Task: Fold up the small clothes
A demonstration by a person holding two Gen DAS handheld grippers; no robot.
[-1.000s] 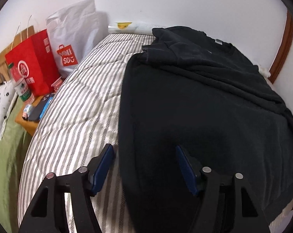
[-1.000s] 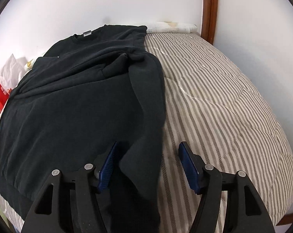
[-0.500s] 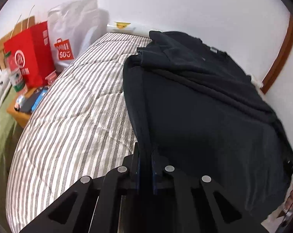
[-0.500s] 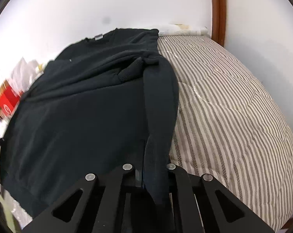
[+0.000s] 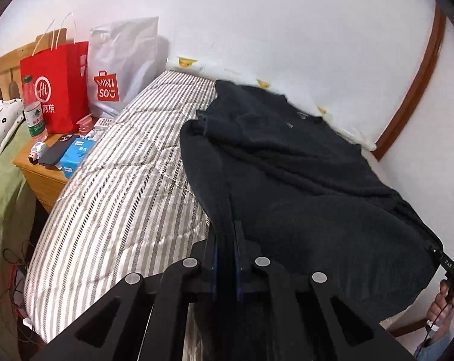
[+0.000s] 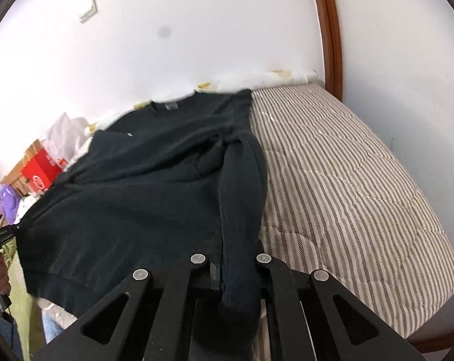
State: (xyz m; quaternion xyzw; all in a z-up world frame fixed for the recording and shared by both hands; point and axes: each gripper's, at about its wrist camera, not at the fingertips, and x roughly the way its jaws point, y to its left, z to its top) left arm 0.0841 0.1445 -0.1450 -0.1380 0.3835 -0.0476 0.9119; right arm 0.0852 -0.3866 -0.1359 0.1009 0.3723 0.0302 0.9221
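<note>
**Sweater pinched at both near corners, lifted off bed**

Sweater (image 5: 302,186): black, long-sleeved, spread on the striped bed cover (image 5: 121,180), collar at the far end by the white wall, hem at the near edge. Both sleeves are folded in across the body. The near part of the cloth is raised and drawn taut between the two tools; the far part lies flat on the bed.

Left hand-held gripper (image 5: 225,249): jaws closed on the near left edge of the sweater, dark cloth sandwiched between the blue pads. In the right wrist view its tip shows at the left rim, with cloth clamped in it.

Right hand-held gripper (image 6: 237,267): jaws closed on the near right edge, a thick roll of fabric bunched between them. Its tip and the hand (image 5: 442,310) holding it show at the right rim of the left wrist view.

Surroundings: bedside cabinet (image 5: 43,177) to the left of the bed carries a red paper bag (image 5: 58,90), a white shopping bag (image 5: 124,60), a water bottle (image 5: 34,111), a phone (image 5: 58,150) and a blue box (image 5: 76,156). Brown wooden trim (image 6: 329,30) runs up the wall at the far right corner.
</note>
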